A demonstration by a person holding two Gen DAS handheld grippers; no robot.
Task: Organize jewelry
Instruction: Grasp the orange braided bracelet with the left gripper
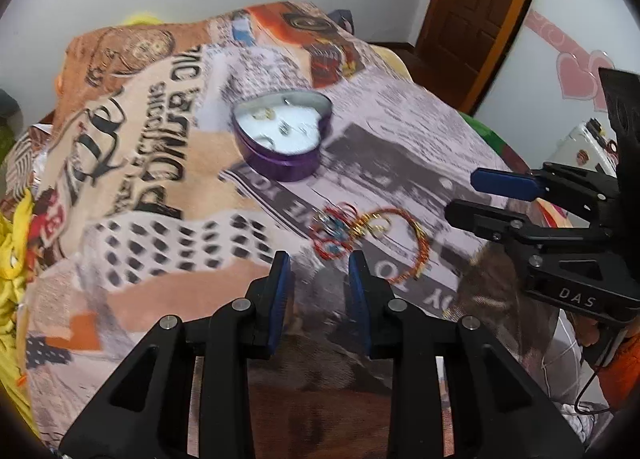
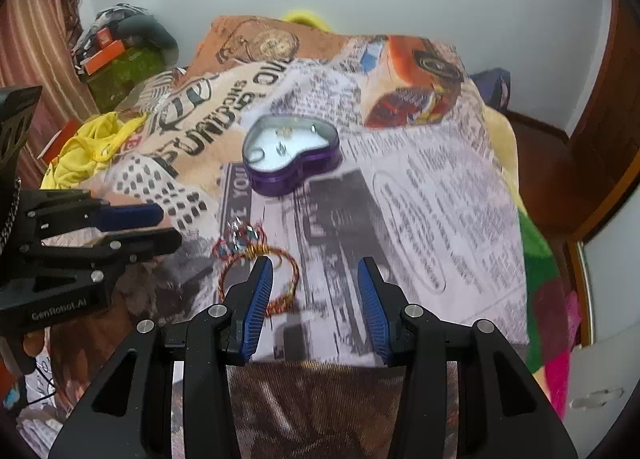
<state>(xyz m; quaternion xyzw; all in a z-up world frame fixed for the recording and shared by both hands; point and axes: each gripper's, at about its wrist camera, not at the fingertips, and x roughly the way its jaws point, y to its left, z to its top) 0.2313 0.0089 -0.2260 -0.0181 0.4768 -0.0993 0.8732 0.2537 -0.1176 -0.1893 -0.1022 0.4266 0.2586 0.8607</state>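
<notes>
The red-and-gold bangles point(image 1: 372, 235) lie tangled on the printed blanket point(image 1: 160, 163), short of the purple heart-shaped tin point(image 1: 284, 135). We have both the left gripper point(image 1: 318, 279) and right gripper point(image 2: 316, 291) above them with jaws apart and empty. Pinching one hoop could, we judge, drag its linked neighbours or snag the soft cloth. Blur hides how the hoops interlock, and our right finger point(image 2: 256, 299) covers part of one.
</notes>
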